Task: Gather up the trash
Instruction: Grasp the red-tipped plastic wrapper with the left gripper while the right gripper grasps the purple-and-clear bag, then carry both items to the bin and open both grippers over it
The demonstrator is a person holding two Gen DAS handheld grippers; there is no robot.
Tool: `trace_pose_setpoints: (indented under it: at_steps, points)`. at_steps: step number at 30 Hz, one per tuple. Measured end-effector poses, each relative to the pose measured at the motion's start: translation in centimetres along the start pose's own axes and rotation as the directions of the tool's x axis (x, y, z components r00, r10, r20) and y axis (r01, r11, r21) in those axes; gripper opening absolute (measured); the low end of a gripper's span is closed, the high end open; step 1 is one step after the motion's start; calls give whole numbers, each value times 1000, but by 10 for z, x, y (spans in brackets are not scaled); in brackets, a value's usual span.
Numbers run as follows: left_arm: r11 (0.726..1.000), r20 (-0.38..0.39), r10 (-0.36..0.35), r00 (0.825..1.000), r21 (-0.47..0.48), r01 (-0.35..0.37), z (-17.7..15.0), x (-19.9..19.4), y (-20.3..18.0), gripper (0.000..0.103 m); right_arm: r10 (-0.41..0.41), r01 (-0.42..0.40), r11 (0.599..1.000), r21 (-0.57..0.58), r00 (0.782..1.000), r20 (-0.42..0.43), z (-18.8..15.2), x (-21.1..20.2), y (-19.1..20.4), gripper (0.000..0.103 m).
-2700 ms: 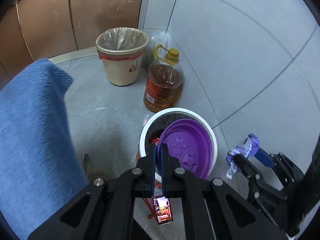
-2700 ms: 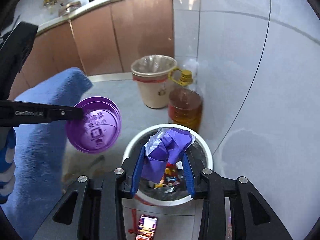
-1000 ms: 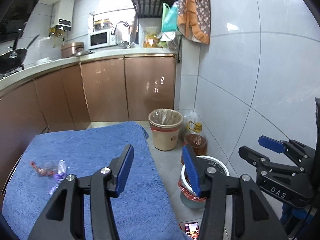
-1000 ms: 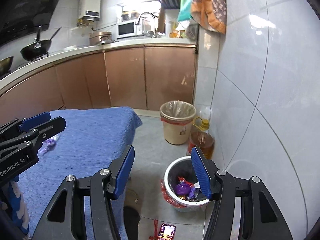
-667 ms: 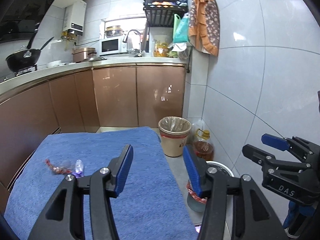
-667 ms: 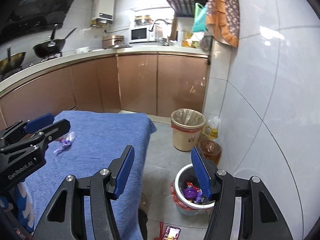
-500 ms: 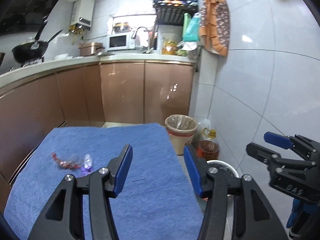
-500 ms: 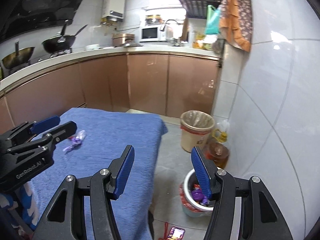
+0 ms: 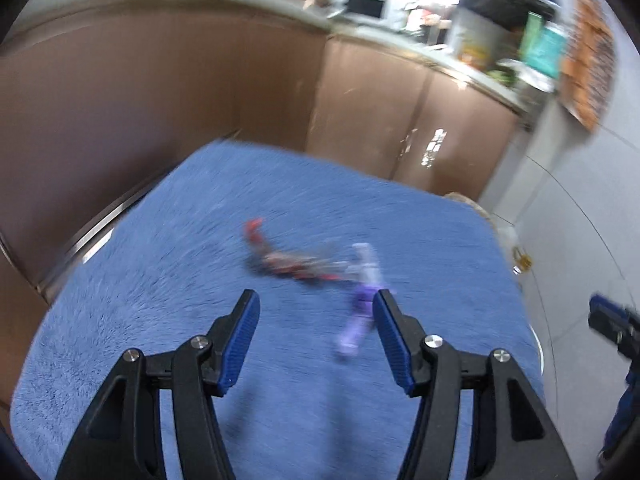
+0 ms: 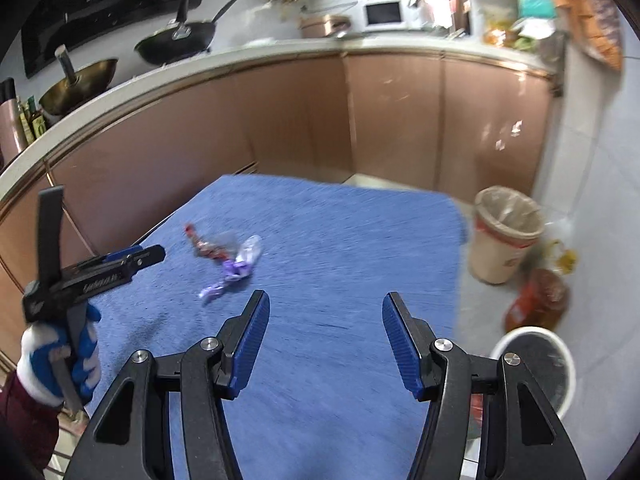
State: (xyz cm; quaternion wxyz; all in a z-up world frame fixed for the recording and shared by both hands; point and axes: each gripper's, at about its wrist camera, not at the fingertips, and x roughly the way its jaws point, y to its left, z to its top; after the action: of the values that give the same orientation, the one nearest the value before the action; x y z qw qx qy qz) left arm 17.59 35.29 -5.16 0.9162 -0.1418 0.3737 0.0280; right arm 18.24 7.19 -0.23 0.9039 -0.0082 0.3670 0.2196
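Left wrist view heavily motion-blurred: red wrapper (image 9: pixel 280 258) and purple wrapper (image 9: pixel 362 300) on the blue towel (image 9: pixel 200 280) smear into streaks, shapes and print unreadable. Purple wrapper's right edge hidden behind the left tool (image 9: pixel 314 340) finger. Right tool (image 9: pixel 612 326) cut off at the frame's right edge, its jaws not visible there. Countertop clutter (image 9: pixel 480 40) too blurred to identify. In the right wrist view, white bin (image 10: pixel 554 364) partly hidden by the tool arm, contents unclear; oil bottle (image 10: pixel 540 300) blurred.
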Motion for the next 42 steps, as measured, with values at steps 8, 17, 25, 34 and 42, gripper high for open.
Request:
trace_pose_setpoints:
  at_steps: [8, 17, 25, 34, 42]
  points:
    - [983, -86, -90, 992, -170, 74, 28, 67, 57, 57, 163, -165, 986, 3, 976, -146, 18, 114, 43, 58]
    - [980, -120, -138, 983, -161, 118, 41, 108, 56, 55, 277, -263, 961, 87, 932, -233, 21, 189, 58, 58]
    - [979, -135, -155, 979, -153, 134, 49, 122, 54, 44, 298, -291, 954, 67, 919, -258, 21, 203, 73, 58]
    - [977, -148, -157, 976, -168, 132, 54, 133, 54, 23, 287, -281, 958, 64, 914, -286, 26, 215, 79, 40]
    - [973, -139, -161, 977, -186, 134, 48, 130, 51, 13, 317, -301, 948, 98, 910, -266, 27, 207, 68, 35]
